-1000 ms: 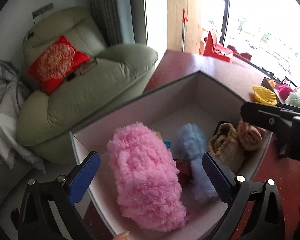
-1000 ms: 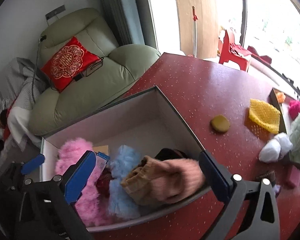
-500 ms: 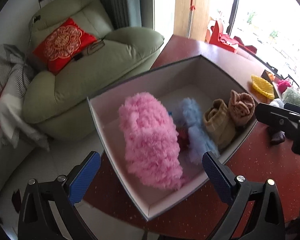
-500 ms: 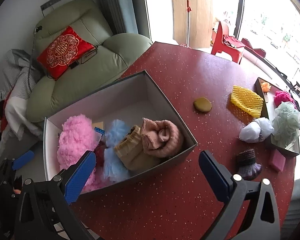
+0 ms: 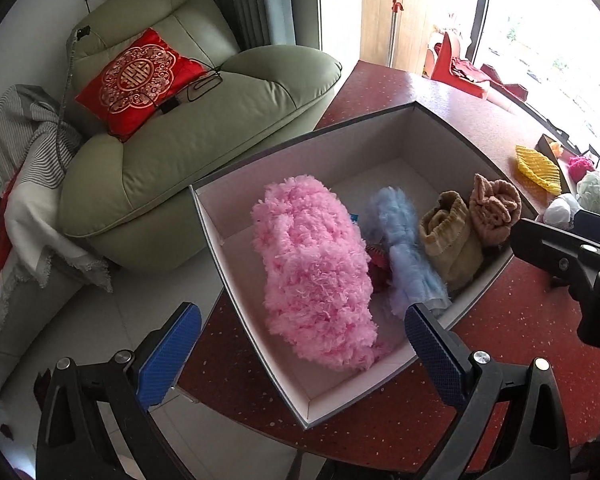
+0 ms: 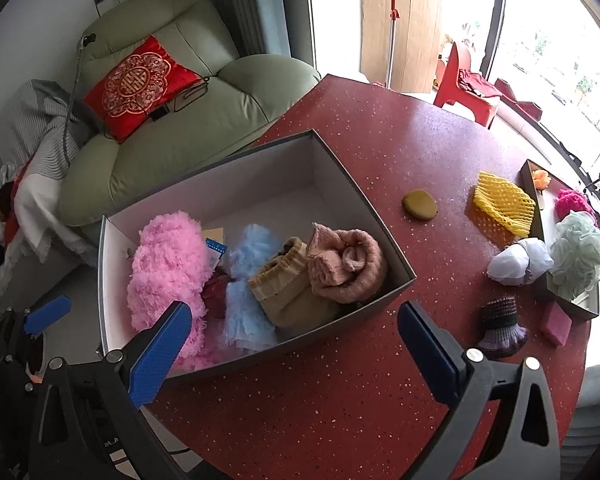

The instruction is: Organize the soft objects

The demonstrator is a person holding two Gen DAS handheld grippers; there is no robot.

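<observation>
A round dark-red speckled table [image 6: 380,152] carries a grey open cardboard box [image 6: 384,236] at 9 o'clock. At 3 o'clock lie an olive oval pad [image 6: 420,205], a yellow net [image 6: 504,205], a white mesh ball [image 6: 520,263], a dark knitted hat [image 6: 500,326], a pink block [image 6: 556,323] and a dark narrow tray [image 6: 539,216].

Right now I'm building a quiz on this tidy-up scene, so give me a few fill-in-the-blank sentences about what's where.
1. The fluffy pink item lies inside the ____.
2. The yellow mesh piece rests on the ____ table.
3. Both the left gripper and the right gripper are open and hold ____.
4. The cushion on the green armchair is ____.

Missing words: box; red; nothing; red
</observation>
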